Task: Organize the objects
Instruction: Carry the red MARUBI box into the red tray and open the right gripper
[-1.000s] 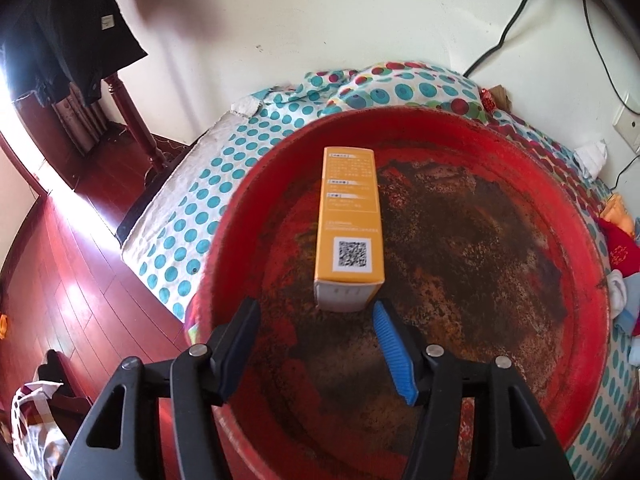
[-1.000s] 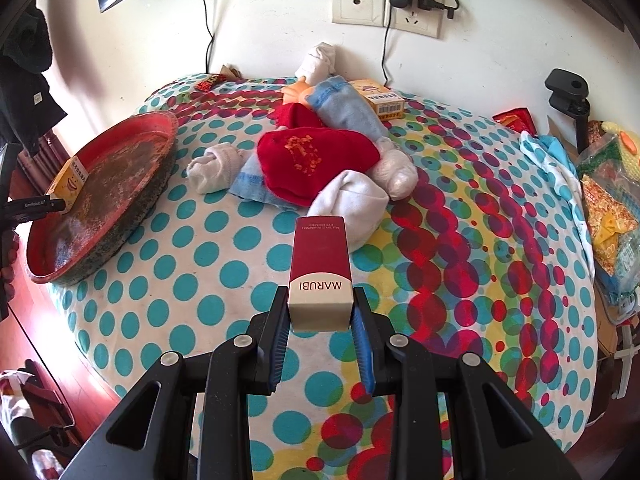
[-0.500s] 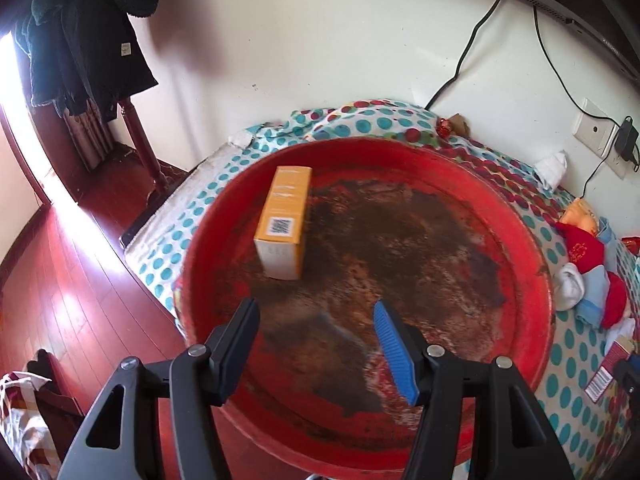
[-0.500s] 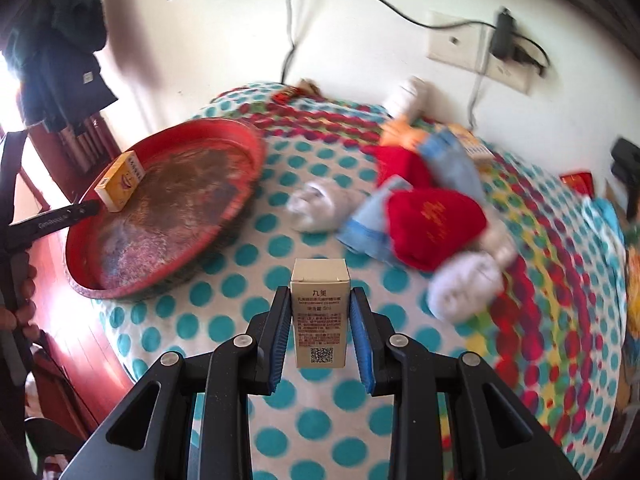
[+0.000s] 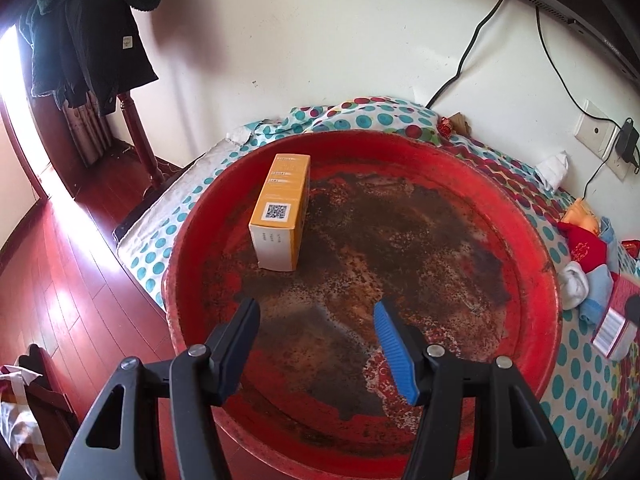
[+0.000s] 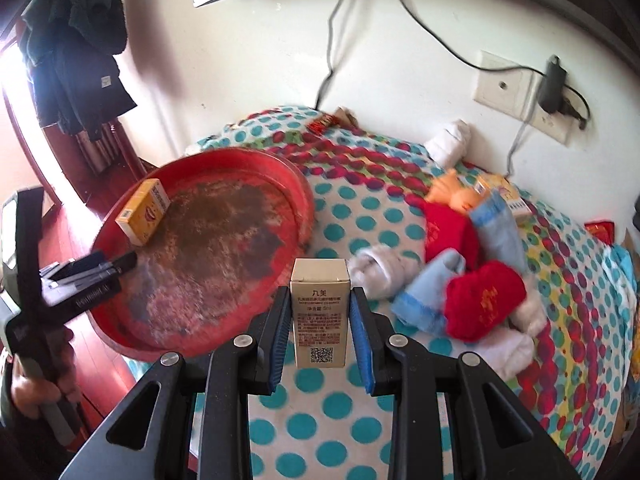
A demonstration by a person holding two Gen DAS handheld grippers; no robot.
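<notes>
An orange box (image 5: 282, 210) lies in the round red tray (image 5: 538, 256), at its far left. My left gripper (image 5: 315, 316) hangs open over the tray's near part, with nothing between its fingers. In the right wrist view my right gripper (image 6: 319, 295) is shut on a small beige box (image 6: 319, 316) with a QR code, held above the dotted bedspread just right of the tray (image 6: 300, 188). The orange box (image 6: 144, 212) and the left gripper (image 6: 120, 262) show there too, with a hand on the left gripper's handle. The held box (image 5: 616, 330) appears at the left wrist view's right edge.
A heap of red, light-blue and white socks (image 6: 480, 300) lies on the bed to the right of the tray, with an orange doll (image 6: 456, 194) behind it. Wall sockets and cables run along the wall. Dark wooden floor (image 5: 60, 280) lies left of the bed.
My left gripper drew back from the orange box, which stayed in the tray. My right gripper carried its box left toward the tray and rolled, so the beige face shows instead of the red one.
</notes>
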